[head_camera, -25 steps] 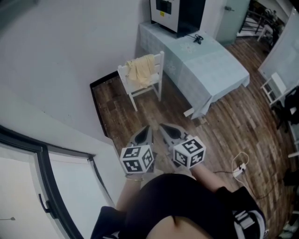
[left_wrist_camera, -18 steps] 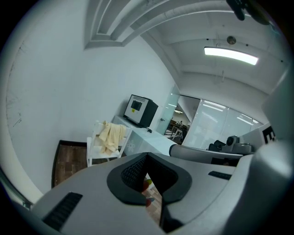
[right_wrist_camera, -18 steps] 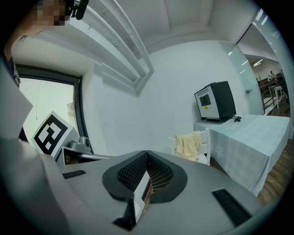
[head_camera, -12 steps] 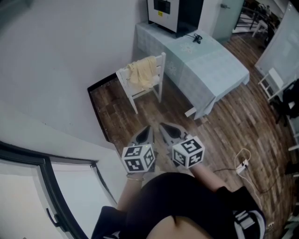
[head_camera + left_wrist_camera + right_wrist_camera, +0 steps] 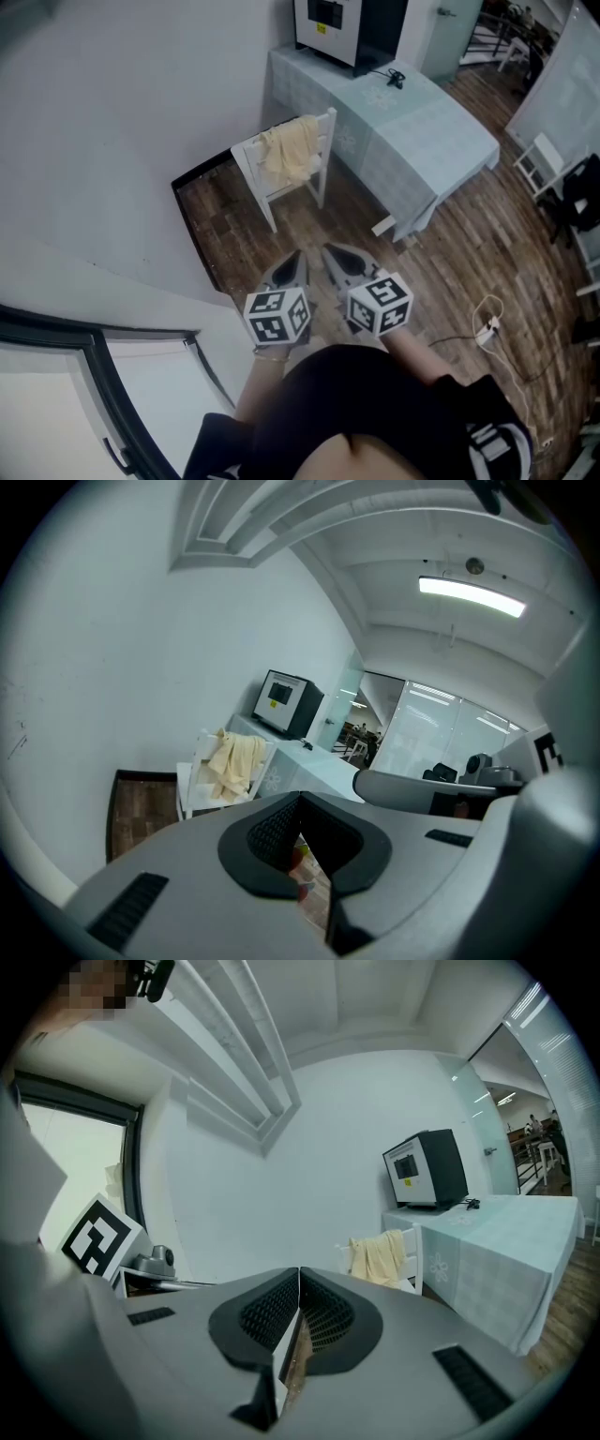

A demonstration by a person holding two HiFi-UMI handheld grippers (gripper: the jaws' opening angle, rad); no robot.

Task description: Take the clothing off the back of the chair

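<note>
No text reads clearly; the yellow label [image 5: 319, 27] on the black machine [image 5: 375, 28] seems too small.

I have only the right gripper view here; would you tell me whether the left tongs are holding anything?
Observer: No. The left gripper view shows the left tongs shut, with nothing between them.
Operator: Thank you. Where do they sit relative to mine?
Observer: In the head view they are just left of the right tongs, and both point toward the chair with the yellow clothing.
Operator: Is anything lying on the floor nearby?
Observer: What looks like a white power strip with its cable lies off to the right, away from the chair.
</note>
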